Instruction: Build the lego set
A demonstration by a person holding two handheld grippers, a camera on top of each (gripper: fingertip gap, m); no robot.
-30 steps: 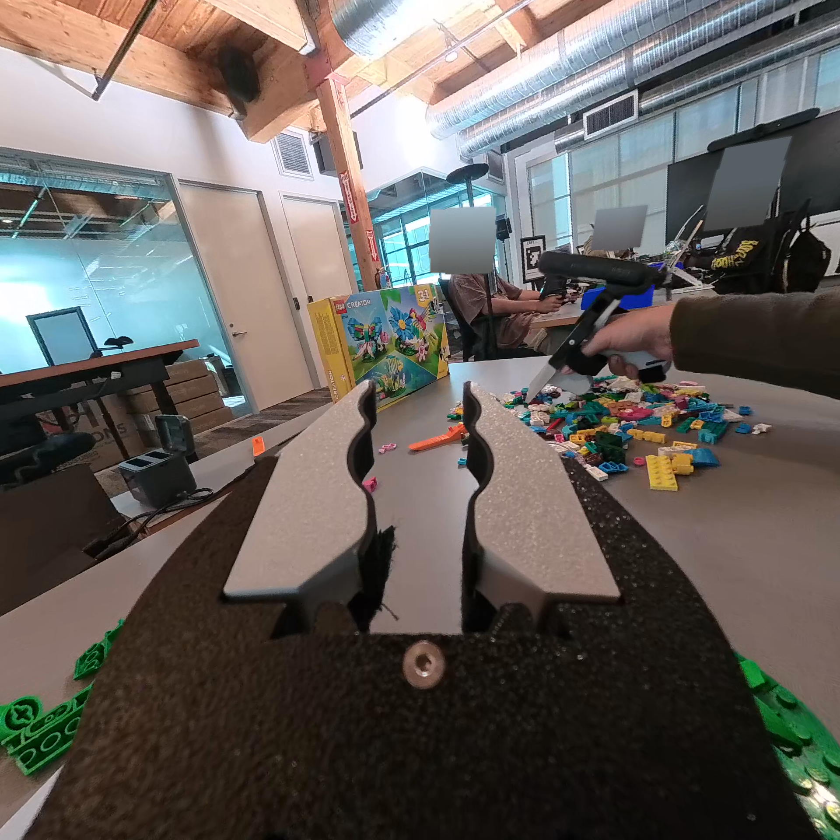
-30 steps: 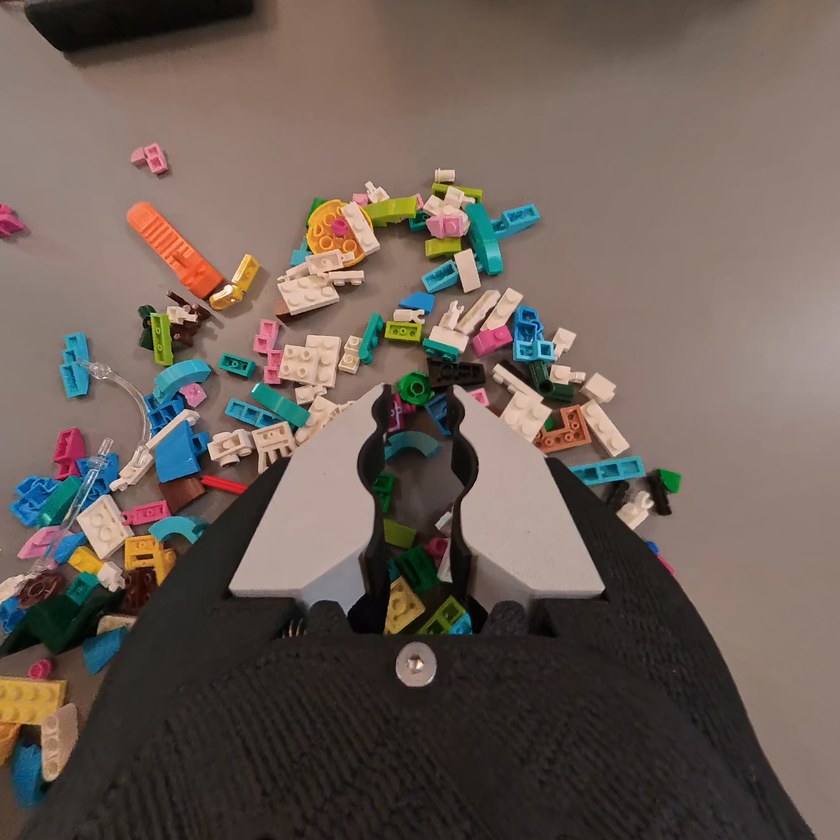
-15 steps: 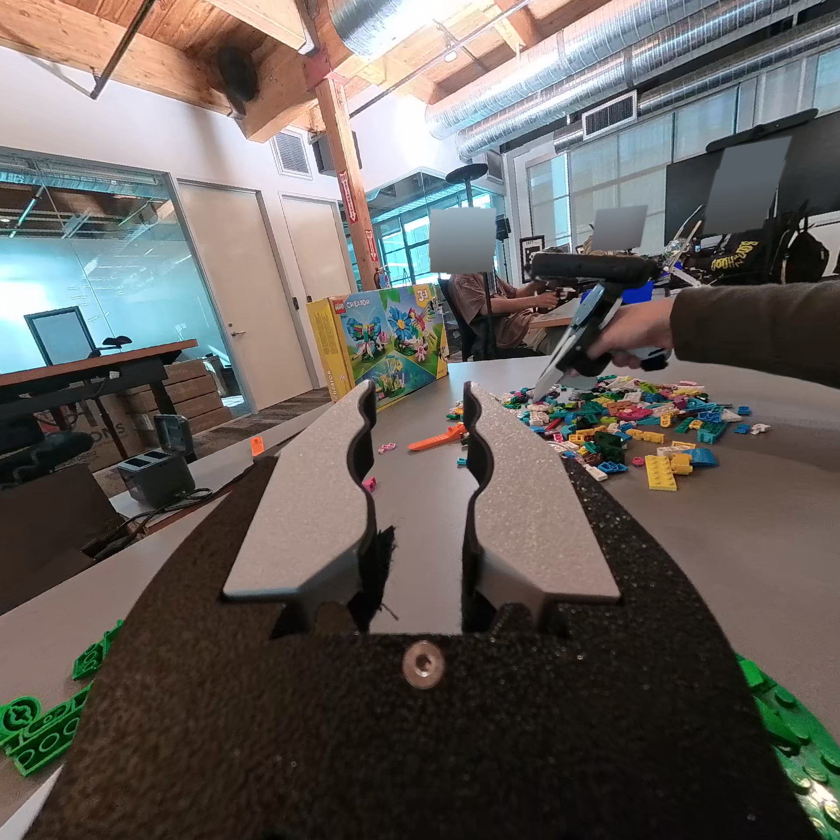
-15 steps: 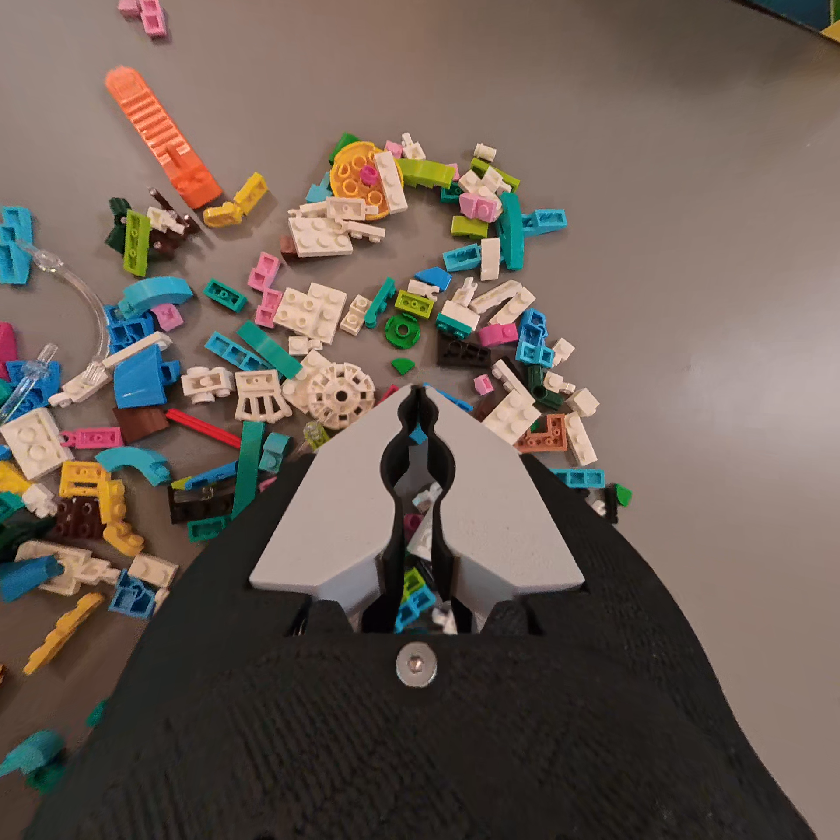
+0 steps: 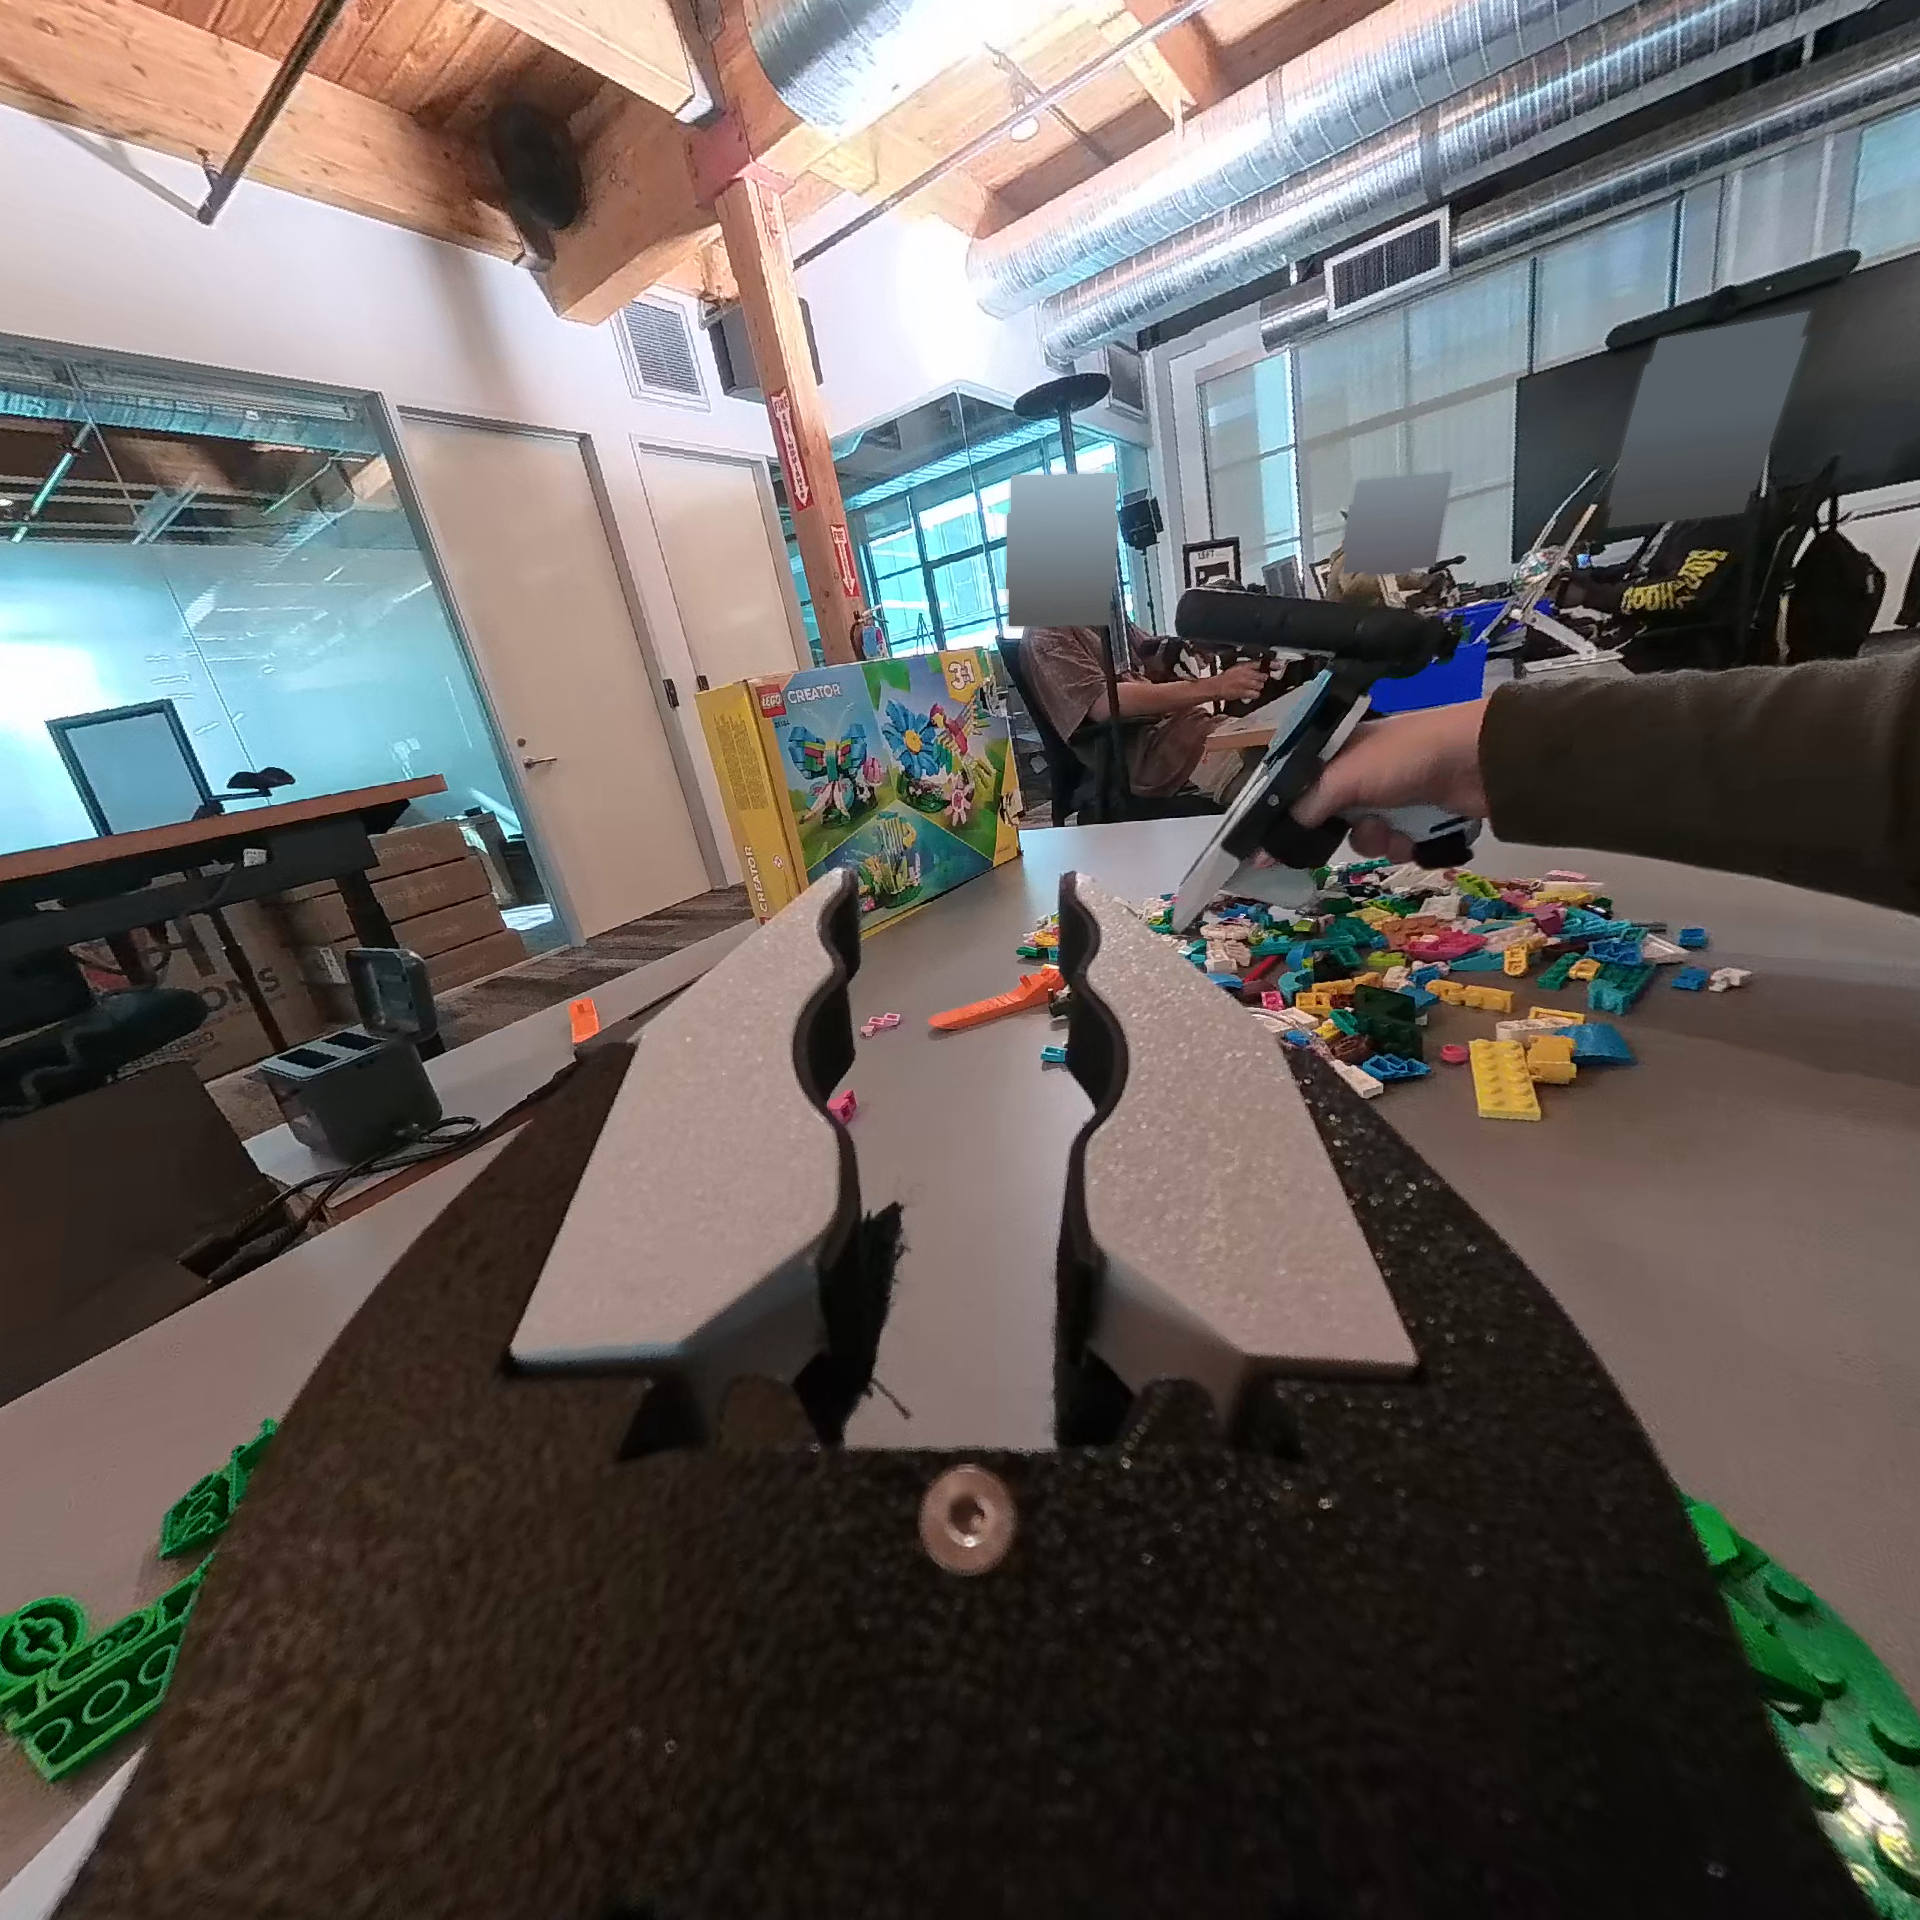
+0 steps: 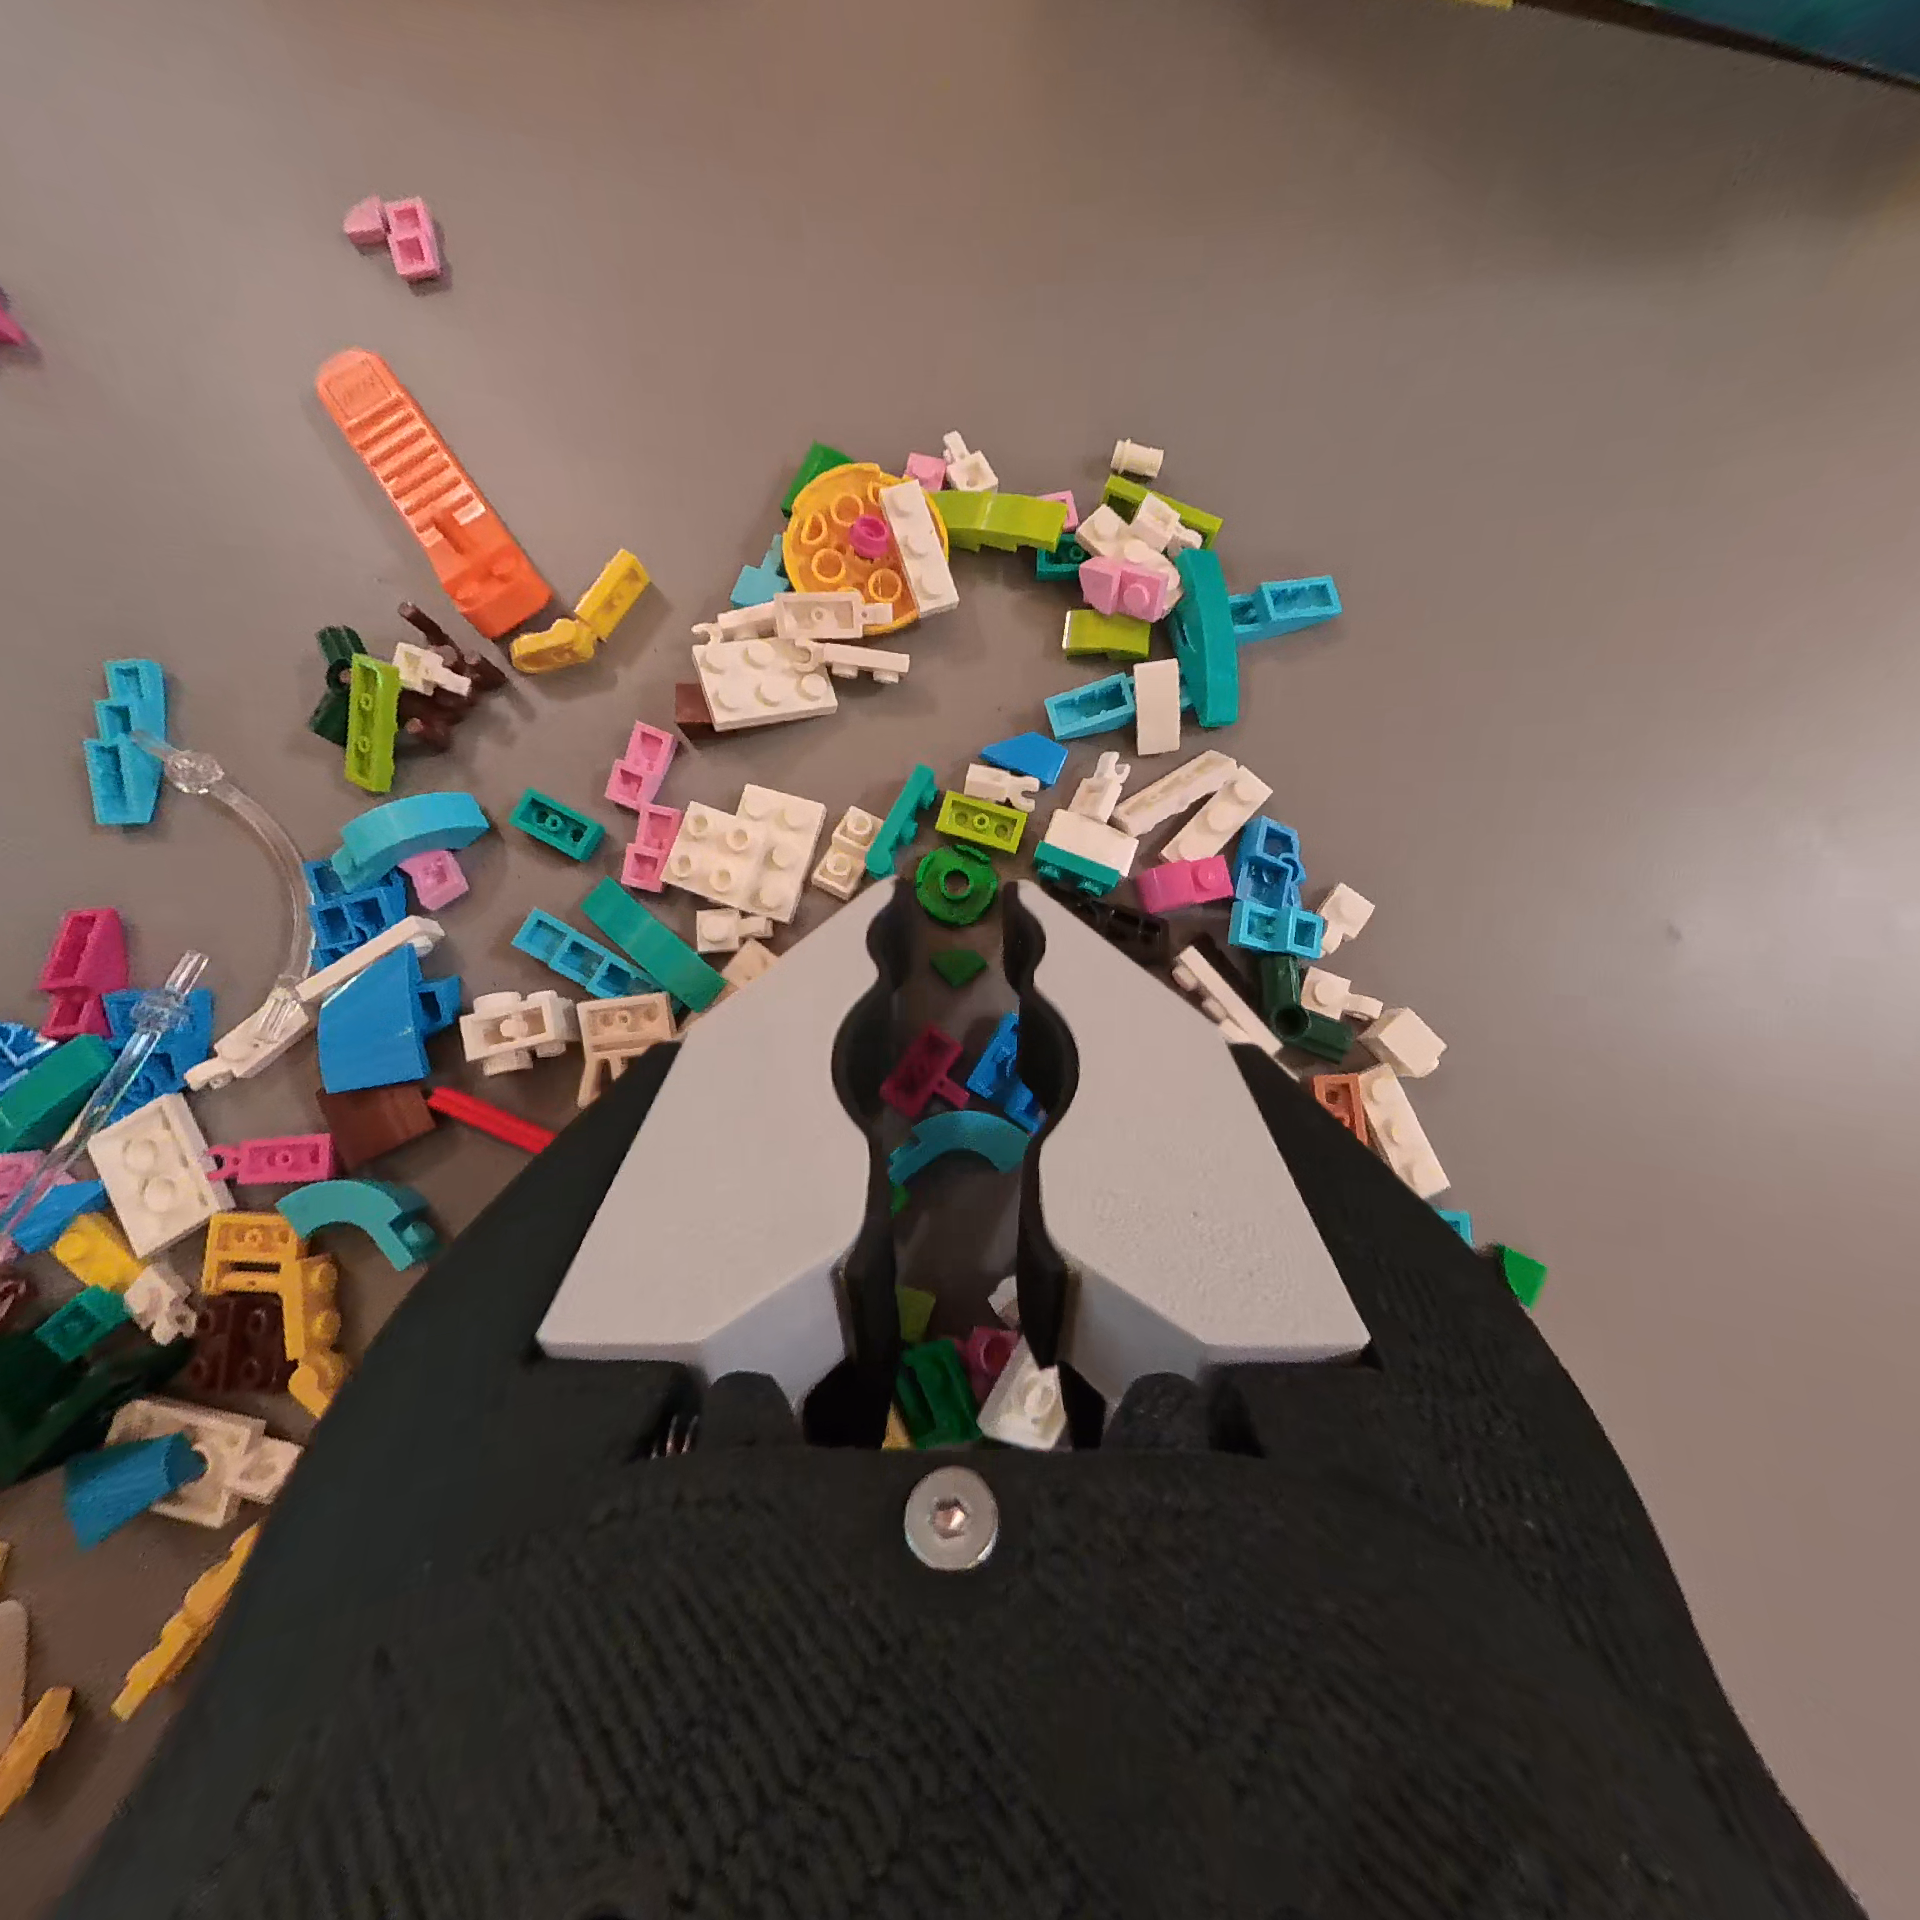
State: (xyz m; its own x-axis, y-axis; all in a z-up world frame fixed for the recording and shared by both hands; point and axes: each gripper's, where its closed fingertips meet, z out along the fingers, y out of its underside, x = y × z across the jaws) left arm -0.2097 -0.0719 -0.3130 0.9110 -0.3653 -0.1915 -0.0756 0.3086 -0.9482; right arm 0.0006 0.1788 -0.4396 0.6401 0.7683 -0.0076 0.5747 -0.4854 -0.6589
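The right gripper (image 6: 956, 899) is held over the brick pile (image 6: 790, 831) on the grey table (image 6: 1351, 312), its jaws narrowly parted with nothing gripped and a green round plate (image 6: 957, 883) seen just beyond the tips. The left gripper (image 5: 961, 904) is kept apart from the pile, jaws moderately open and empty. The set's box (image 5: 862, 774) is stood upright near the far edge.

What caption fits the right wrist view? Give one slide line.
Right gripper, fingers open, poised over a green round piece in scattered bricks.
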